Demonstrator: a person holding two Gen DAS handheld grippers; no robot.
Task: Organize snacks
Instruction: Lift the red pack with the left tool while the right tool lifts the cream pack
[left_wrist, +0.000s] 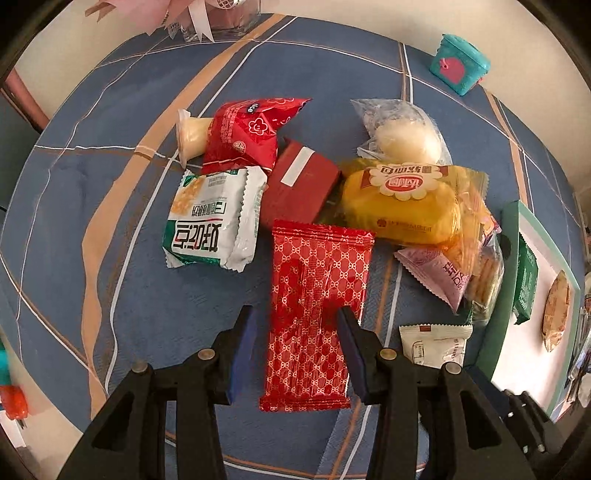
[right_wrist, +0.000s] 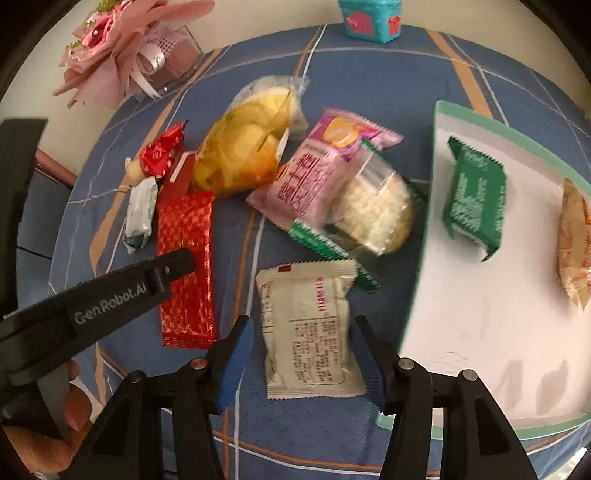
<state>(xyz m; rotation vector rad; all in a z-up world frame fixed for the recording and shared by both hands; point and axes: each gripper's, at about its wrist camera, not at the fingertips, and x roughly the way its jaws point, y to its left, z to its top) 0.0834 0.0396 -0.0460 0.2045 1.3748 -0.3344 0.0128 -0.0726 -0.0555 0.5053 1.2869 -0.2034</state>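
Note:
Snack packets lie in a heap on a blue plaid tablecloth. My left gripper (left_wrist: 297, 325) is open, its fingers either side of a long red patterned packet (left_wrist: 314, 314), which also shows in the right wrist view (right_wrist: 186, 266). My right gripper (right_wrist: 303, 332) is open, straddling a cream white packet (right_wrist: 308, 332), also seen in the left wrist view (left_wrist: 436, 343). A white tray with a green rim (right_wrist: 421, 258) at the right holds a green packet (right_wrist: 474, 203) and an orange packet (right_wrist: 574, 254).
The heap holds a white-green packet (left_wrist: 210, 218), a red box (left_wrist: 299, 184), a yellow cake packet (left_wrist: 406, 203), a pink packet (right_wrist: 314, 173) and a clear cracker packet (right_wrist: 373, 214). A teal box (right_wrist: 369, 18) and a pink flower vase (right_wrist: 129, 55) stand at the back edge.

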